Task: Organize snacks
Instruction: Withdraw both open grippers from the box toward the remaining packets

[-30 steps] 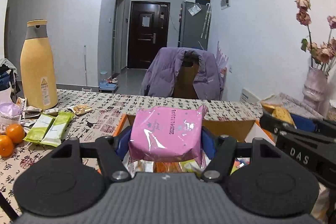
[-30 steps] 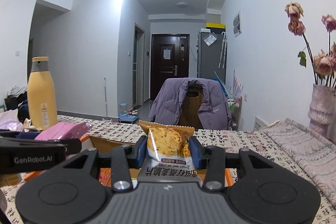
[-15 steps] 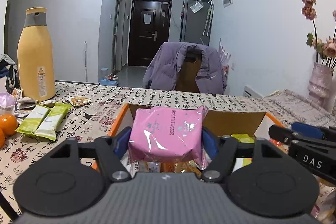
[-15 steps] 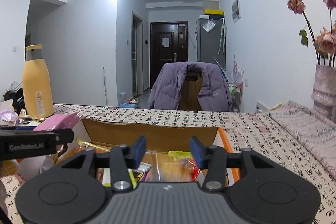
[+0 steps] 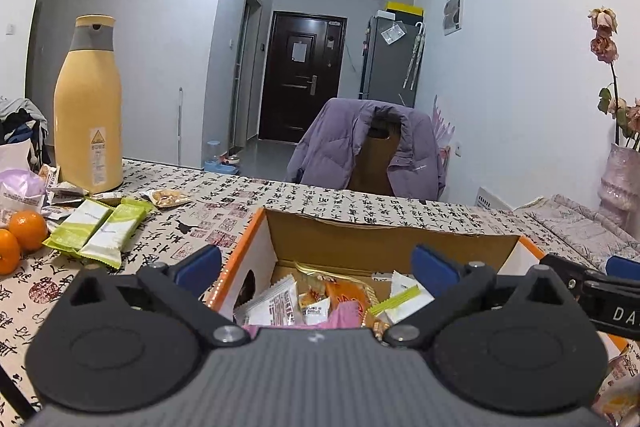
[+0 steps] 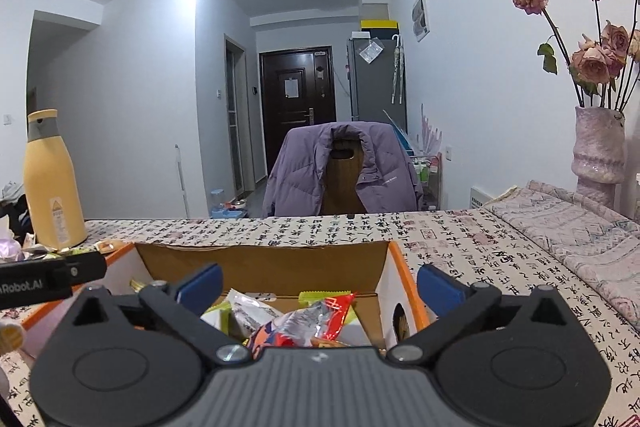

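My left claw (image 5: 316, 263) stands wide over the near edge of the cardboard box (image 5: 384, 241), its jaws having just been opening, and nothing sits between the blue pads (image 5: 200, 265) now; the pink packet (image 5: 344, 315) lies in the box just below them, among the other wrappers. My right claw (image 6: 320, 285) is likewise spread wide, its jaws also having just been opening, empty over the right part of the same box (image 6: 260, 261), where a red and silver packet (image 6: 308, 321) and a green one (image 6: 320, 295) lie in the heap. On the desk (image 5: 280, 199) to the left of the box I see two green bars (image 5: 96, 231) side by side, two oranges (image 5: 18, 241) near the left edge, a small nut packet (image 5: 168, 197) farther back and a tall yellow flask (image 5: 88, 107) upright at the far left. Beyond the desk a purple jacket (image 6: 340, 171) hangs over a chair, and a vase of dried roses (image 6: 598, 147) stands at the far right.
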Demonstrator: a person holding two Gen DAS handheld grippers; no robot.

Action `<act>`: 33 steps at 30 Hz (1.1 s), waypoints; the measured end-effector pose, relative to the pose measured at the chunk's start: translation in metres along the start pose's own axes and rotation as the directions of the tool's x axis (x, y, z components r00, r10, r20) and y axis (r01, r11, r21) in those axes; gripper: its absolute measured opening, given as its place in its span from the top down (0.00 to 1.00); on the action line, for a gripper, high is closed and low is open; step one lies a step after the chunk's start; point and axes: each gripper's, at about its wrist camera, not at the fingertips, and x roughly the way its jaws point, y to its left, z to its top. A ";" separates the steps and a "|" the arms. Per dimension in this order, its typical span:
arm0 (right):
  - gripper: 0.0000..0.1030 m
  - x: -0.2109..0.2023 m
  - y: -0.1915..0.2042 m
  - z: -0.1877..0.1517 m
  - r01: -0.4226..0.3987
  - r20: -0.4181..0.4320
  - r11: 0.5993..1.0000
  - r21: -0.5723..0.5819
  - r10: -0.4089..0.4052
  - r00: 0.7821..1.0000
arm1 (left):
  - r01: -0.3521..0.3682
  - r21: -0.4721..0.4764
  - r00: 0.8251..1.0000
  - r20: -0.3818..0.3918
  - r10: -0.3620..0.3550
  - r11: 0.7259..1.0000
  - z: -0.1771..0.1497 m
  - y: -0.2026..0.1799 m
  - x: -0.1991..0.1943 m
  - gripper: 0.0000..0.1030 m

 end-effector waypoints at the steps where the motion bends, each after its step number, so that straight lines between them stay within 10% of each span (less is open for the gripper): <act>1: 0.00 0.001 0.000 0.000 0.001 -0.001 1.000 0.002 -0.001 1.000 | -0.002 0.002 1.000 0.000 0.002 1.000 0.000 -0.001 0.000 0.00; 33: 0.00 -0.084 0.000 0.002 -0.040 -0.102 0.998 -0.057 0.034 0.994 | 0.081 0.004 0.994 -0.070 -0.081 0.997 -0.012 0.004 -0.087 0.00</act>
